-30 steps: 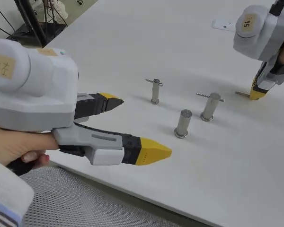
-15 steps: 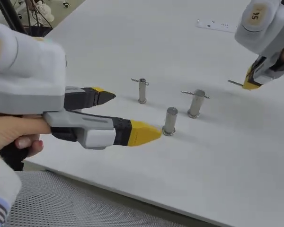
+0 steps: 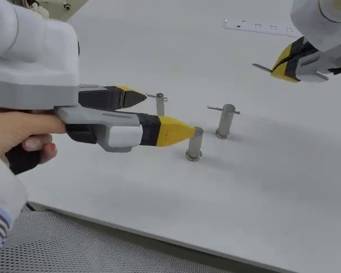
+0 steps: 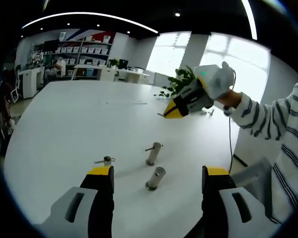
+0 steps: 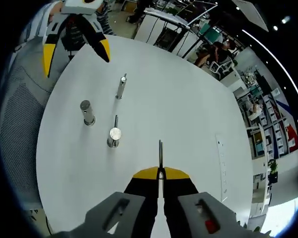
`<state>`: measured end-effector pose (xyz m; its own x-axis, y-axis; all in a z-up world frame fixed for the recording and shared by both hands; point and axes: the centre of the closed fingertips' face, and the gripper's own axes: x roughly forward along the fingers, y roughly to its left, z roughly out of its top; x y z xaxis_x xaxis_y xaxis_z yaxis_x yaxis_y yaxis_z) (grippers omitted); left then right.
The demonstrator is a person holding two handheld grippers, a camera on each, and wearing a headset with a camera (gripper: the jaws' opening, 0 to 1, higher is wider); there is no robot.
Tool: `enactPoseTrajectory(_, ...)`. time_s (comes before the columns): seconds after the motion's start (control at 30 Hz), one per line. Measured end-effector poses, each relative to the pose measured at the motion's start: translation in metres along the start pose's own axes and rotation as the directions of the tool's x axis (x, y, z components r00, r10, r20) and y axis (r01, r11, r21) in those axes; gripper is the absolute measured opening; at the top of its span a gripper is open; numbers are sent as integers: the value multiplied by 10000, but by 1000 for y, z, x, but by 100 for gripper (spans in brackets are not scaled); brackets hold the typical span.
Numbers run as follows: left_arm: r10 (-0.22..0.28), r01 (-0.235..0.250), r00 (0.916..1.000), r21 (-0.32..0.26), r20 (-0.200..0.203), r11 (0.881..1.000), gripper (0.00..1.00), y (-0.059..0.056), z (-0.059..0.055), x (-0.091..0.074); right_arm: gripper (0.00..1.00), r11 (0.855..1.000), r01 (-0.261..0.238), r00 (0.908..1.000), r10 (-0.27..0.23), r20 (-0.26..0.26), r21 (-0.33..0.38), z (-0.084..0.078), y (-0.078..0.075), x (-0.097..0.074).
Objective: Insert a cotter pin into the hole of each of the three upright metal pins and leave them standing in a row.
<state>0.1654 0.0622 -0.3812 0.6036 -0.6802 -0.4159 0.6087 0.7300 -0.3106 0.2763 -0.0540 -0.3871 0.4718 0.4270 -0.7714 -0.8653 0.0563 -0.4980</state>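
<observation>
My left gripper point(image 3: 169, 115) hung with jaws spread wide just short of the bare pin point(image 3: 194, 145), my right gripper point(image 5: 160, 173) was pinching a cotter pin point(image 5: 160, 153) above the table point(image 3: 261, 187), and I reckoned one clumsy squeeze could topple that pin into its two fitted neighbours point(image 3: 224, 122) close behind.

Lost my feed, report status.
Left tool open, facing bare pin. Right tool shut on cotter, held aloft. Two pins already cottered. Nothing blocking.
</observation>
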Motion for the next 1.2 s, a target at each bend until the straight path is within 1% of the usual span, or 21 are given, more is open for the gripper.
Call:
enactPoseTrajectory(0.1, -101, 101, 9999, 61, 80, 9999, 66, -1, 7, 4, 0, 9993, 349, 9987, -345, 369, -119, 10, 4, -9)
enactPoseTrajectory(0.13, -156, 155, 9998, 55, 128, 9999, 65, -2, 9, 5, 0, 9988, 480, 9974, -474, 549, -104, 15, 8, -14)
enactPoseTrajectory(0.2, -267, 267, 9995, 24, 166, 9996, 63, -3, 13, 9, 0, 9973, 725, 9946, -712, 750, -153, 19, 11, -19)
enactPoseTrajectory(0.37, -519, 518, 9984, 47, 208, 9986, 58, -8, 19, 17, 0, 9952, 970, 9902, -950, 1023, -154, 24, 20, -22)
enactPoseTrajectory(0.47, -648, 647, 9977, 63, 175, 9979, 56, -10, 21, 22, 0, 9935, 1116, 9876, -1083, 1138, -223, 26, 28, -28)
enactPoseTrajectory(0.57, -818, 817, 9964, 40, 226, 9966, 54, -12, 25, 27, 0, 9900, 1390, 9820, -1350, 1318, -222, 30, 34, -29)
enactPoseTrajectory(0.67, -988, 991, 9945, -63, 341, 9951, 51, -14, 29, 32, 0, 9853, 1642, 9786, -1568, 1336, -462, 32, 42, -27)
enactPoseTrajectory(0.73, -1114, 1120, 9930, -131, 403, 9936, 50, -17, 31, 34, 0, 9858, 1626, 9775, -1553, 1427, -408, 34, 47, -26)
enactPoseTrajectory(0.77, -1130, 1140, 9925, -194, 457, 9933, 49, -17, 33, 36, 0, 9870, 1558, 9786, -1490, 1422, -384, 34, 51, -23)
enactPoseTrajectory(0.83, -1183, 1195, 9917, -231, 499, 9926, 48, -19, 34, 38, 0, 9858, 1620, 9783, -1548, 1377, -430, 33, 54, -20)
enactPoseTrajectory(0.9, -1298, 1315, 9901, -294, 531, 9909, 45, -22, 34, 40, 0, 9842, 1700, 9778, -1621, 1329, -502, 31, 57, -18)
enactPoseTrajectory(1.0, -1455, 1472, 9882, -330, 478, 9886, 39, -23, 33, 43, 0, 9876, 1540, 9799, -1486, 1331, -311, 31, 62, -16)
enactPoseTrajectory(1.03, -1505, 1522, 9875, -359, 460, 9877, 37, -23, 33, 44, 0, 9878, 1541, 9789, -1498, 1388, -208, 32, 64, -15)
enactPoseTrajectory(1.1, -1625, 1641, 9859, -381, 403, 9857, 34, -25, 32, 47, 0, 9878, 1539, 9793, -1495, 1365, -219, 32, 66, -14)
enactPoseTrajectory(1.2, -1722, 1729, 9848, -353, 238, 9843, 27, -26, 28, 52, 0, 9872, 1593, 9768, -1558, 1471, -123, 35, 67, -14)
